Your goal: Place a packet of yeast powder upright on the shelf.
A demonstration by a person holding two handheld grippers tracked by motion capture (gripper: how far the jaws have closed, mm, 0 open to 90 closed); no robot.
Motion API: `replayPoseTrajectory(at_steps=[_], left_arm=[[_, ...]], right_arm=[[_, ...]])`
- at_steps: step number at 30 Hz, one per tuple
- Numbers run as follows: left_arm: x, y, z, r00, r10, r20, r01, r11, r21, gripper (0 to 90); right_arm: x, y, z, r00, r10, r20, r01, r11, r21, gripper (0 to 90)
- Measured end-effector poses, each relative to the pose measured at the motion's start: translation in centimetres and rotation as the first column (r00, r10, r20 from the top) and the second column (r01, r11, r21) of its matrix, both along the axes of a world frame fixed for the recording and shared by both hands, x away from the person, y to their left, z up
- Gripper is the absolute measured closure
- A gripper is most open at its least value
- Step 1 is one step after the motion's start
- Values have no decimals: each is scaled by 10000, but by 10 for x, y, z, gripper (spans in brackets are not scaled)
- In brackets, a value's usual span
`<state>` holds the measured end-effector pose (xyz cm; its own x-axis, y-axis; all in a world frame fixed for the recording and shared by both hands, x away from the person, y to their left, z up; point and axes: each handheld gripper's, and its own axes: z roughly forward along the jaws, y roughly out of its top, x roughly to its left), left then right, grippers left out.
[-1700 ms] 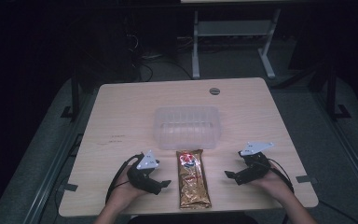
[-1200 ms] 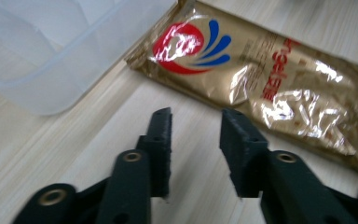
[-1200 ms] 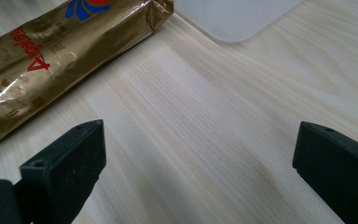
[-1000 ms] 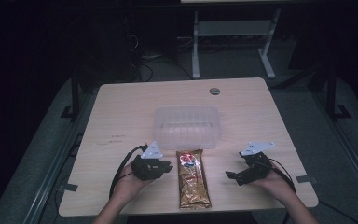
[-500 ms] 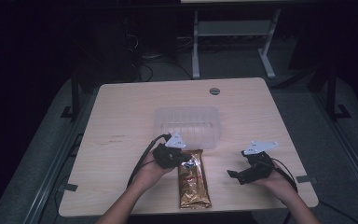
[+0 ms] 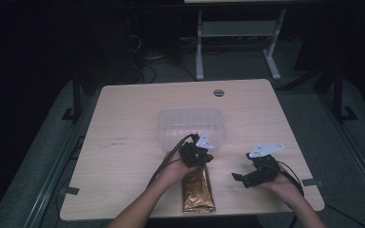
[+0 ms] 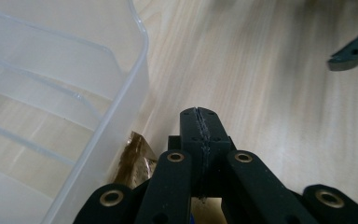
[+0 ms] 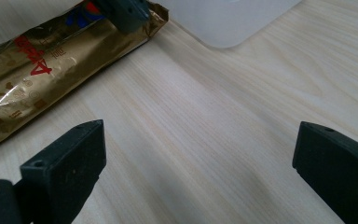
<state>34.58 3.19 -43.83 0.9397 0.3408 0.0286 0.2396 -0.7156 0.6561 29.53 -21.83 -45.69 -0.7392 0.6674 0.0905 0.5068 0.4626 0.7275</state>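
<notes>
While the right hand-held gripper (image 6: 247, 179) waits open aside, the closed left hand-held gripper (image 6: 200, 154) sits over the far end of the long golden foil packet (image 6: 198, 191), beside the clear plastic tray (image 6: 190, 124).

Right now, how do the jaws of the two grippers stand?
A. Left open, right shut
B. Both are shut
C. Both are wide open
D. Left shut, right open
D. In the left gripper view the left gripper has its jaws pressed together above the far end of the gold snack packet, while in the right gripper view the right gripper has its jaws spread wide over bare table.
</notes>
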Motion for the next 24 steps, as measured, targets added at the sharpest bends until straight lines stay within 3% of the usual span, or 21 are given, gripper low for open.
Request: replayPoseTrajectory(at_steps=[5, 18, 24], left_arm=[[4, 0, -3, 9999, 131, 11, -131, 9991, 406, 898], [4, 17, -4, 9990, 416, -153, -406, 9974, 591, 898], [0, 38, -4, 9973, 679, -283, -660, 9959, 623, 898]], right_arm=[[0, 0, 0, 10000, 35, 16, -35, 10000, 45, 23], [0, 2, 0, 10000, 63, -36, -63, 10000, 22, 23], [0, 1, -1, 10000, 94, 7, -94, 10000, 10, 24]])
